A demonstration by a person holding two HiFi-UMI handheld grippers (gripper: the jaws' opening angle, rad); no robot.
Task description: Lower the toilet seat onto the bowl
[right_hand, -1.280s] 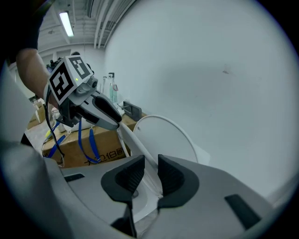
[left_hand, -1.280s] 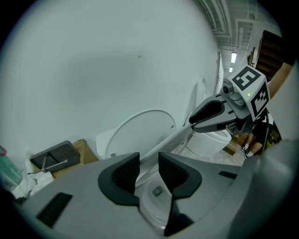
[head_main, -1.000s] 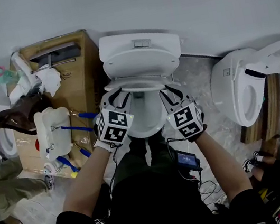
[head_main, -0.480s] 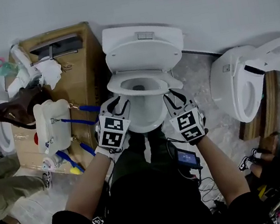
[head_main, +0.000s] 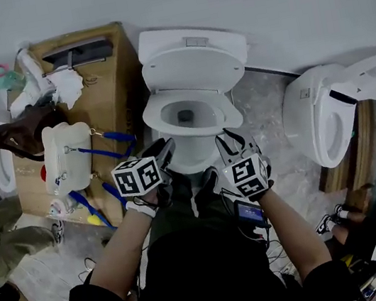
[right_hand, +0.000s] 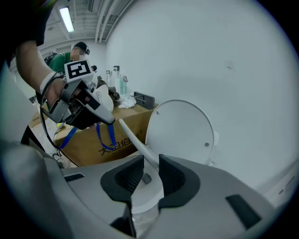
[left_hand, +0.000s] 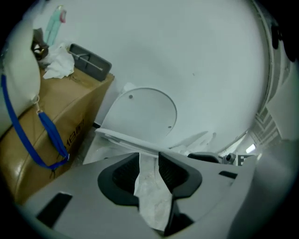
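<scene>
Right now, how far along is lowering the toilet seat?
Done: the seat is well off the upright lid, low over the bowl. In hand: neither left gripper nor right gripper clamps it; jaws apart near its front. Left: it looks tilted up in the right gripper view, so it likely has yet to settle flat.

In the head view the left gripper and right gripper cover the front rim of the toilet bowl, and the person's torso hides the floor below. A white fixture is cut off at the left edge. In the right gripper view the toilet seat disappears behind that gripper's body at lower centre; bottles at upper left are too small to identify.
</scene>
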